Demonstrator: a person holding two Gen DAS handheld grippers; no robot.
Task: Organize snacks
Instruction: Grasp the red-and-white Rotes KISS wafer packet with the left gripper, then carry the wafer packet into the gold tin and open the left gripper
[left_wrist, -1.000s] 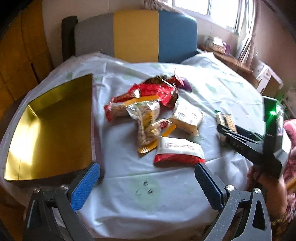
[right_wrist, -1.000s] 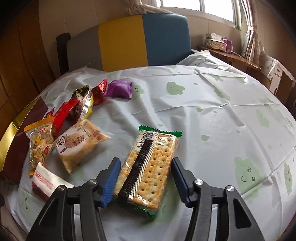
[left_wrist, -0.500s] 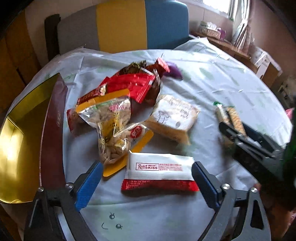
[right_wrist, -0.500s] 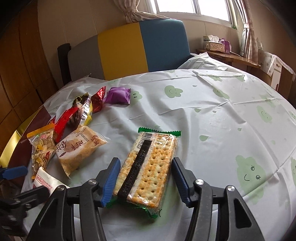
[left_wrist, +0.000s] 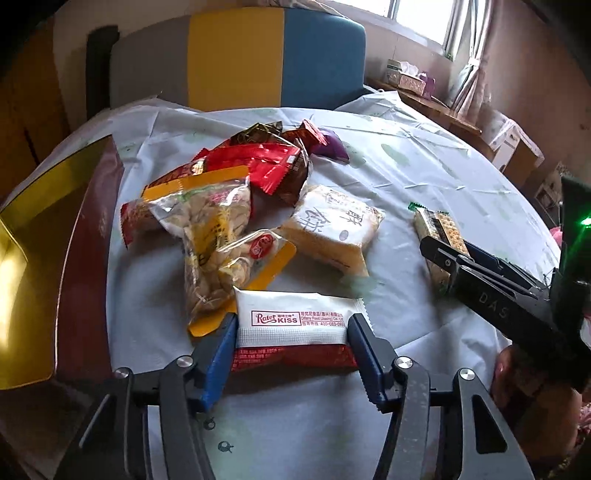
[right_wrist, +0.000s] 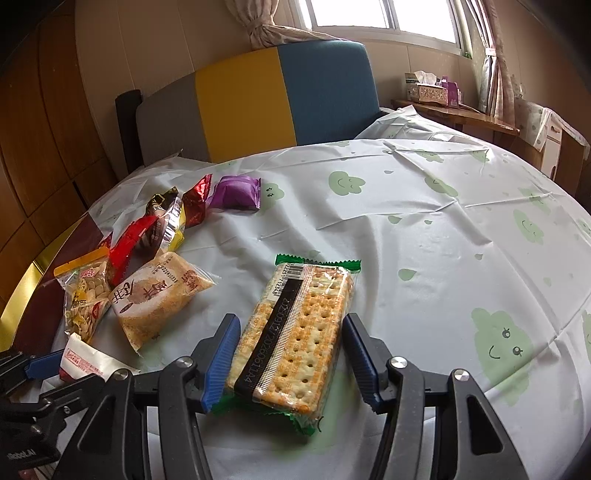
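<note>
The left gripper, black-armed with blue pads, has just been closing its jaws around a flat white-and-red foil snack packet printed "Rater KISS", which lies on the table at about six o'clock in the left wrist view; both blue pads now sit against the packet's short ends, so it is clenched on that packet. Directly above it, toward twelve o'clock, rests a clear bag of pale nuts with an orange header strip, its lower edge touching the packet's top left corner. At one o'clock of the packet lies a tan wrapped cake with dark brush lettering, and beyond the nuts a heap of shiny red wrappers with a purple pouch at its far right. A gold-lined shallow box with a dark red rim lies at nine o'clock, on the table's left edge. The right gripper (seen from the side at three o'clock in the left view) straddles a long clear-wrapped pack of square crackers with green crimped ends; its left pad touches the pack, while whether the right pad presses it I cannot tell. Everything rests on a pale plastic tablecloth printed with green smiling clouds.
</note>
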